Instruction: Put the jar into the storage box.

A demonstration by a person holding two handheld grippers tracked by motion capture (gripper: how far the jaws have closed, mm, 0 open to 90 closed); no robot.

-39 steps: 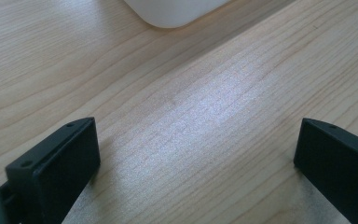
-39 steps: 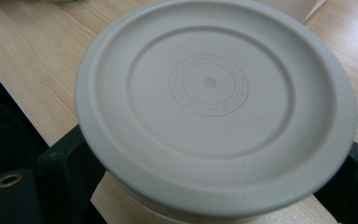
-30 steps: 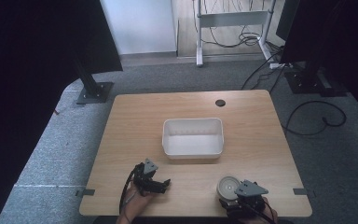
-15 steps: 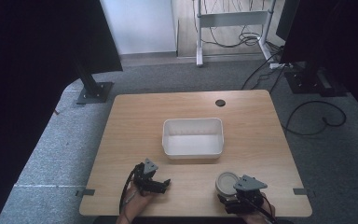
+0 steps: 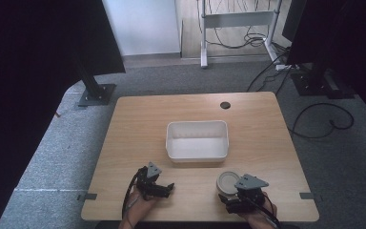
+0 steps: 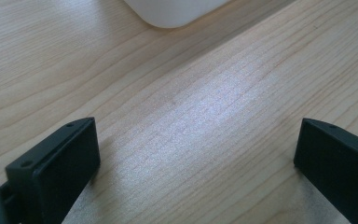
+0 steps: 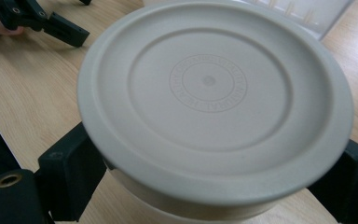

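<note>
Left hand-held gripper (image 5: pixel 164 189): near the front edge of the surface, left of centre, jaws spread wide with bare wood between them.
Left hand (image 5: pixel 134 202): behind it at the front edge, wrapped on the handle.
Right hand-held gripper (image 5: pixel 225 190): near the front edge, right of centre, jaws closed against a round beige lidded container (image 7: pixel 214 107).
Right hand (image 5: pixel 259 214): at the front edge, gripping the handle.

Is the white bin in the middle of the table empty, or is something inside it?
Empty. In the high view the white bin shows only its bare white floor and walls; the round container is outside it, at the right gripper.
</note>
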